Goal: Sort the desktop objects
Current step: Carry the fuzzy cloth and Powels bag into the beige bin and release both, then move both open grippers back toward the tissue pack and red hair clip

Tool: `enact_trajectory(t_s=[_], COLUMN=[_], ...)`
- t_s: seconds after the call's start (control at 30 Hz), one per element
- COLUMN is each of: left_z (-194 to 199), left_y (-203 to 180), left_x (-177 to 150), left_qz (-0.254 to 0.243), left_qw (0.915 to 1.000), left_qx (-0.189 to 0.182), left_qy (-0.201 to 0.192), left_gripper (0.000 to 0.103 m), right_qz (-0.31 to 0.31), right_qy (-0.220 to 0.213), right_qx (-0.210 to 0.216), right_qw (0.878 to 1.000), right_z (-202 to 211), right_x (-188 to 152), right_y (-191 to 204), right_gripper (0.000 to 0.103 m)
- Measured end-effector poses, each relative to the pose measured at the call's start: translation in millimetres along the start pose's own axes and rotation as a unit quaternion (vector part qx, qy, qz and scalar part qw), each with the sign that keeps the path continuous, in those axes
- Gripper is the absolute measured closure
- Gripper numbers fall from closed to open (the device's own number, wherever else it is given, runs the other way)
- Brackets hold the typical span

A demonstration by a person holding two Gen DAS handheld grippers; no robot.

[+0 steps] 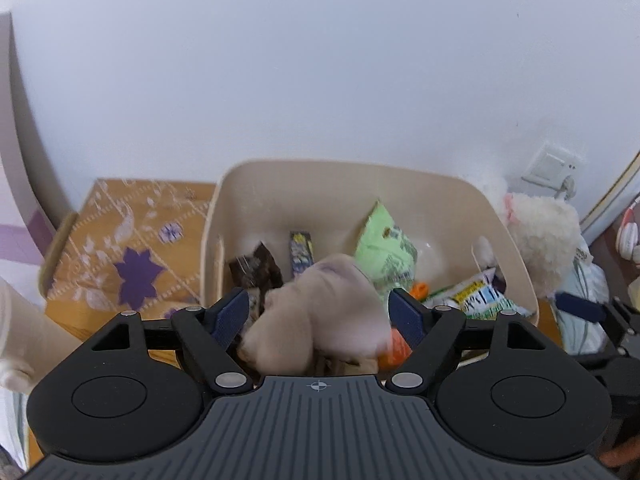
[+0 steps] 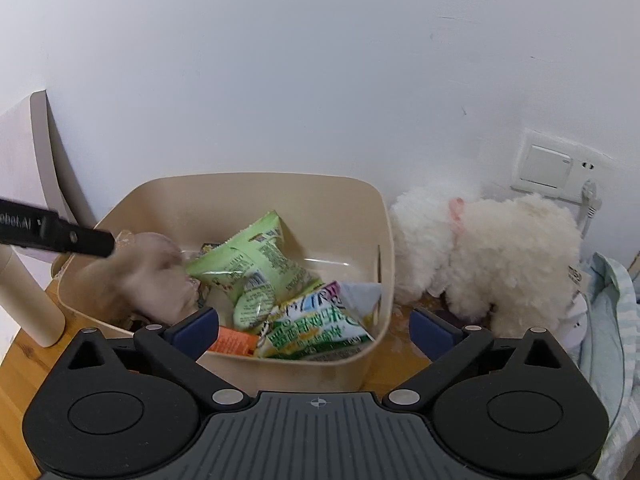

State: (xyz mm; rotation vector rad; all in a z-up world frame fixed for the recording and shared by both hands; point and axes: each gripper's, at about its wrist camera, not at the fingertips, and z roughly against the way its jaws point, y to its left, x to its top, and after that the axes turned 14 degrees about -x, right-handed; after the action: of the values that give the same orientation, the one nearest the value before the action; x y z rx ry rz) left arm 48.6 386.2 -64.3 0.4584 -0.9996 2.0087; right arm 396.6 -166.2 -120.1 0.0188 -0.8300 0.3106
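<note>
We record, at the far side of the table (image 2: 16,364), one beige bin (image 1: 224,216) standing against the white wall.

Contents of the bin, as we see them:
- light green snack bag (image 2: 256,268), lying near the middle, tilted;
- green and white snack bag (image 2: 316,328), toward the near right corner, overlapping the first;
- orange packet (image 2: 234,340), at the near wall, partly under the bags;
- dark brown packet (image 1: 256,272) and a slim blue and yellow packet (image 1: 301,254), both leaning toward the back left.

Pinkish plush toy (image 1: 324,316): blurred in both views, over the near left part of the bin, between the blue pads of the left hand-held gripper (image 1: 318,316). We see the jaws spread wide with a gap on each side of the toy; whether the pads touch it we cannot tell.

Right hand-held gripper (image 2: 316,330): jaws wide apart, nothing between them, poised at the bin's near right edge.

Outside the bin: white fluffy toy (image 2: 488,256) just beside its right wall, below a wall socket (image 2: 556,168); patterned box (image 1: 128,240) on its left; cream cylinder (image 2: 28,300) upright at the left edge; striped cloth (image 2: 612,320) at far right.
</note>
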Motion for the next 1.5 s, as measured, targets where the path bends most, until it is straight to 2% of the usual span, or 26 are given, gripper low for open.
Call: enact_trajectory(t_s=[0.13,0.27,0.4,0.57,0.77,1.1,1.3,1.5], left_z=[9.1,13.6,13.6,11.5,14.2,9.8,11.4,15.4], left_y=[-1.2,-3.2,-6.3,-10.7,-13.2,-1.6,-0.9,3.2], left_x=[1.3,-9.2,-28.5,-61.3,-102.9,-142.2,-167.5,-186.7], left_qz=[0.0,-0.016,-0.034,-0.043,-0.018,0.001,-0.015,0.005], left_qw=[0.9999,0.9998,0.9982,0.992,0.9844,0.982,0.9775,0.9749], left_qx=[0.005,-0.009,-0.036,-0.081,-0.12,-0.103,-0.1,-0.104], left_qy=[-0.01,0.005,0.034,0.086,0.128,0.158,0.185,0.197], left_gripper=[0.023,0.023,0.023,0.023,0.023,0.023,0.023,0.023], right_qz=[0.002,0.014,0.028,0.038,0.029,0.059,0.082,0.086], right_qy=[0.001,0.008,0.024,0.043,0.067,0.079,0.078,0.077], right_qx=[-0.007,-0.017,-0.026,-0.025,-0.014,0.015,0.031,0.049], right_qw=[1.0,1.0,0.999,0.998,0.997,0.995,0.993,0.992], right_z=[6.1,6.8,4.2,5.8,15.1,46.2,64.1,85.1], right_x=[-6.5,-17.5,-33.6,-55.5,-86.9,-136.8,-156.5,-169.6], right_y=[-5.2,-8.9,-13.2,-19.5,-28.1,-24.7,-14.8,-4.4], right_gripper=[0.0,0.0,0.0,0.0,0.0,0.0,0.0,0.0])
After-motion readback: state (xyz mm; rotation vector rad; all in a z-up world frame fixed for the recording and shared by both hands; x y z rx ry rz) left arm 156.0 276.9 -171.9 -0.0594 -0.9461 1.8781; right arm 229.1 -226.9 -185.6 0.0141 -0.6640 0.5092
